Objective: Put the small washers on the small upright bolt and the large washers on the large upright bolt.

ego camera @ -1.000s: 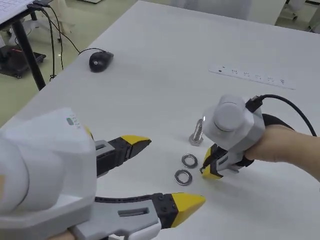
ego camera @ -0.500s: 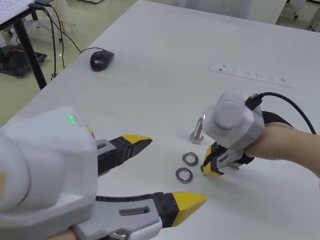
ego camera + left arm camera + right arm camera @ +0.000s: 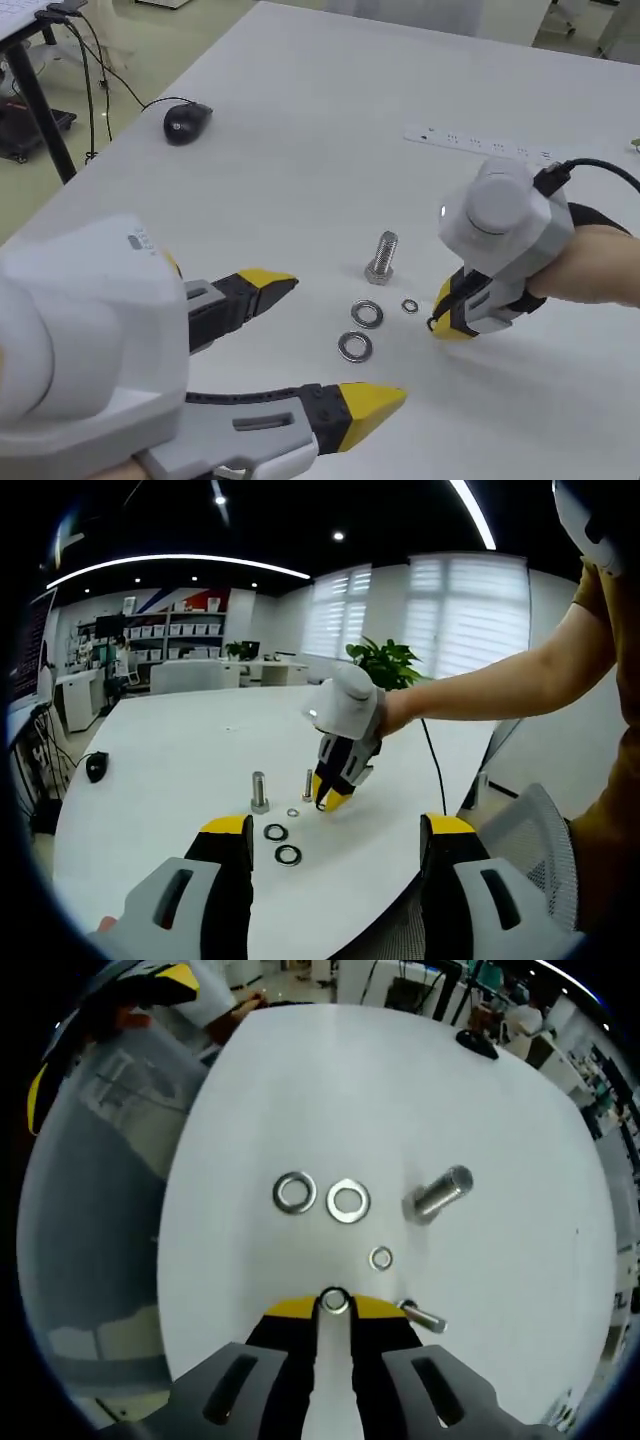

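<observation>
Your right tool (image 3: 447, 325): clenched on a small silver washer (image 3: 333, 1302), just beside the small upright steel bolt (image 3: 420, 1315).
Your left tool (image 3: 340, 339): released, over the white surface's (image 3: 300, 150) near edge.

Two large washers (image 3: 294, 1192), two small washers (image 3: 381, 1257), two bolts (image 3: 440, 1193).

No lettering is legible; marks on the power strip (image 3: 478, 146) are too small to read.
</observation>
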`<move>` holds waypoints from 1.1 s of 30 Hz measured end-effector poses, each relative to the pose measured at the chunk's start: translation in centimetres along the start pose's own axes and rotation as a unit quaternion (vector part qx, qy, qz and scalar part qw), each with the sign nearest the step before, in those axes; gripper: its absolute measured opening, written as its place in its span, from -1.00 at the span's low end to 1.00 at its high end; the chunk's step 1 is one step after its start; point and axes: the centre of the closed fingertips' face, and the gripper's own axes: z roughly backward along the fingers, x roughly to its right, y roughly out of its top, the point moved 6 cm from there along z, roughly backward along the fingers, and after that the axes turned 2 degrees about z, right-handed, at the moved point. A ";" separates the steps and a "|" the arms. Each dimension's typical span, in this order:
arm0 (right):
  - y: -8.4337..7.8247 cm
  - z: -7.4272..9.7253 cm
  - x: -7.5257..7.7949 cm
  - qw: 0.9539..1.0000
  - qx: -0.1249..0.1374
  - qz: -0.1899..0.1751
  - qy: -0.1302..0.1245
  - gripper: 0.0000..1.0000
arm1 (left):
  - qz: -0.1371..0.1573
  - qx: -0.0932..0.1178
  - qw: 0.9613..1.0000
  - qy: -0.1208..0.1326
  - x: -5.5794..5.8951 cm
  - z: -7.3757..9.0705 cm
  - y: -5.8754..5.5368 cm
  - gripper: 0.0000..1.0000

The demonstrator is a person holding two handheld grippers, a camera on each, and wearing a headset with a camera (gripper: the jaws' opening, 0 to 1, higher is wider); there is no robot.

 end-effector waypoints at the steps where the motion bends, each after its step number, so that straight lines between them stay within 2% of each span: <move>1: -0.3 0.4 0.0 1.000 -0.001 -0.003 -0.004 -0.76 | -0.001 0.000 1.000 -0.002 0.1 -0.1 0.1 0.33; 9: -1.8 2.3 0.7 1.000 -0.003 -0.018 -0.023 -0.76 | -0.007 -0.002 1.000 -0.008 0.3 -0.3 0.2 0.33; 19: -1.7 4.6 2.9 0.998 -0.004 -0.016 -0.054 -0.76 | -0.007 -0.005 1.000 -0.008 0.4 -0.3 0.0 0.33; 24: -1.0 4.9 3.7 0.998 -0.003 -0.009 -0.057 -0.76 | -0.005 -0.002 1.000 -0.005 0.3 -0.3 0.1 0.33; 33: -0.1 3.7 4.4 0.999 -0.013 0.012 -0.050 -0.76 | 0.001 -0.002 1.000 -0.002 0.1 -0.5 -0.1 0.33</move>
